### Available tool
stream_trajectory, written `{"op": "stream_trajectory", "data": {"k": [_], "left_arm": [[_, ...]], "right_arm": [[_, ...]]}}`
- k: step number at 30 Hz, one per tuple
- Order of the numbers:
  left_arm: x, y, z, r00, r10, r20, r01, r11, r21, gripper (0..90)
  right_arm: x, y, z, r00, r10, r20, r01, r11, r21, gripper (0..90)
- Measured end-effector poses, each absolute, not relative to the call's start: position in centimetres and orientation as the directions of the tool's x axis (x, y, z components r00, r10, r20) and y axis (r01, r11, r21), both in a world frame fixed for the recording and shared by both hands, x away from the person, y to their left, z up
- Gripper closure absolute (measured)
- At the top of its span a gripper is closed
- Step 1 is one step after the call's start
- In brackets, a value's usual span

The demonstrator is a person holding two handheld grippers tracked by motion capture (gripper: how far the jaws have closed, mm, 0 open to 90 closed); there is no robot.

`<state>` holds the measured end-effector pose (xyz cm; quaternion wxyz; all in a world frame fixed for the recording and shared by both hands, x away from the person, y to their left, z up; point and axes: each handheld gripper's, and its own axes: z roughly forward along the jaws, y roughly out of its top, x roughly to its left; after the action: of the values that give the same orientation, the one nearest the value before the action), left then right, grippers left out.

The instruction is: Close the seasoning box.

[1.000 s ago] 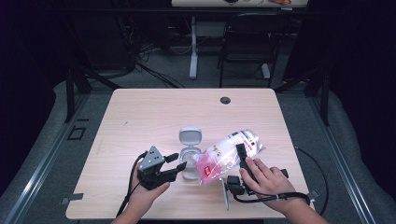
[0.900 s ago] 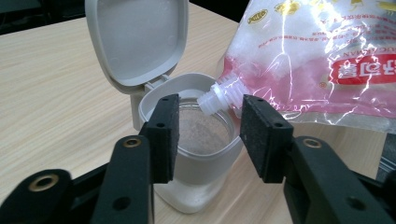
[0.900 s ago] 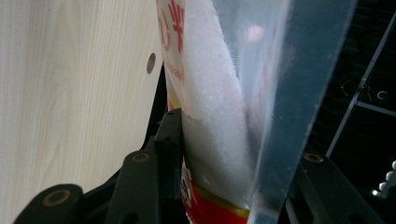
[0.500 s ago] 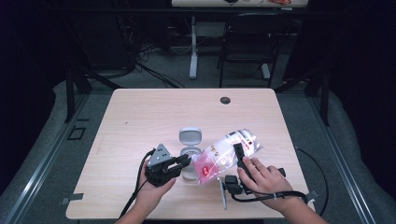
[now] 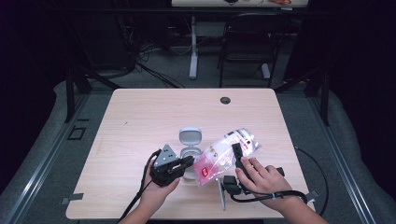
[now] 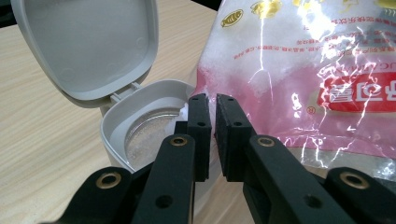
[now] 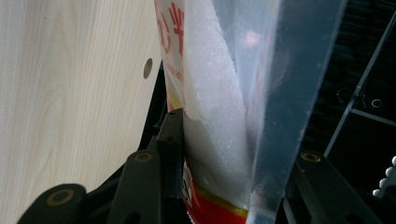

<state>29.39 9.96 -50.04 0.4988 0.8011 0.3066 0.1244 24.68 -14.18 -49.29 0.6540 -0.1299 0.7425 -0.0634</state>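
Above the worktop [image 5: 140,121], a bag of white granules [image 5: 226,151] is gripped by the right gripper [image 5: 239,156], its long axis slanting down toward an open grey container [image 5: 190,144]. The left gripper [image 6: 211,105], jaws just closing, is nearly shut at the bag's lower corner; whether that corner is pinched cannot be told.

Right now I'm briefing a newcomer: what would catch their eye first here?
The shiny pink-and-clear bag of white granules, tilted at the table's near middle, clamped in the right hand-held gripper. Beside its low corner sits the open grey hinged container, lid up, with the left hand-held gripper almost closed there.
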Motion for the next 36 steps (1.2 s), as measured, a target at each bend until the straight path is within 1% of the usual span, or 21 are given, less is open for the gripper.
{"op": "stream_trajectory", "data": {"k": [1, 10, 12, 15, 17, 20, 21, 29, 36], "left_arm": [[29.33, 9.99, -49.96, 0.783, 0.611, -0.116, 0.37, -0.306, 0.877, 83.6], [29.33, 9.68, -50.3, 0.781, 0.615, -0.109, 0.374, -0.32, 0.871, 83.5], [29.32, 9.66, -50.33, 0.781, 0.615, -0.107, 0.373, -0.322, 0.87, 83.6], [29.31, 9.66, -50.32, 0.781, 0.616, -0.101, 0.369, -0.326, 0.87, 83.2], [29.31, 9.65, -50.33, 0.779, 0.618, -0.101, 0.37, -0.325, 0.87, 82.3], [29.31, 9.64, -50.35, 0.778, 0.62, -0.101, 0.37, -0.324, 0.871, 82.1], [29.31, 9.64, -50.36, 0.778, 0.62, -0.101, 0.371, -0.323, 0.871, 82.0], [29.4, 9.52, -50.46, 0.771, 0.629, -0.099, 0.372, -0.318, 0.872, 81.5], [29.37, 9.48, -50.48, 0.77, 0.63, -0.096, 0.371, -0.32, 0.872, 81.6]], "right_arm": [[24.66, -14.13, -49.27, -0.111, -0.278, -0.954, -0.103, 0.958, -0.268, 60.5], [24.74, -14.09, -49.36, -0.115, -0.28, -0.953, -0.113, 0.957, -0.267, 61.5], [24.72, -13.98, -49.33, -0.111, -0.286, -0.952, -0.105, 0.956, -0.275, 61.8], [24.86, -13.95, -49.32, -0.12, -0.272, -0.955, -0.107, 0.96, -0.26, 62.5], [24.76, -13.86, -49.24, -0.119, -0.282, -0.952, -0.094, 0.958, -0.272, 62.8], [24.87, -13.94, -49.32, -0.125, -0.26, -0.957, -0.109, 0.963, -0.248, 63.3], [24.79, -13.88, -49.28, -0.12, -0.268, -0.956, -0.1, 0.961, -0.257, 63.5], [24.75, -13.84, -49.07, -0.121, -0.24, -0.963, -0.105, 0.968, -0.228, 64.6], [24.49, -13.74, -48.82, -0.122, -0.236, -0.964, -0.101, 0.969, -0.224, 65.2]]}}
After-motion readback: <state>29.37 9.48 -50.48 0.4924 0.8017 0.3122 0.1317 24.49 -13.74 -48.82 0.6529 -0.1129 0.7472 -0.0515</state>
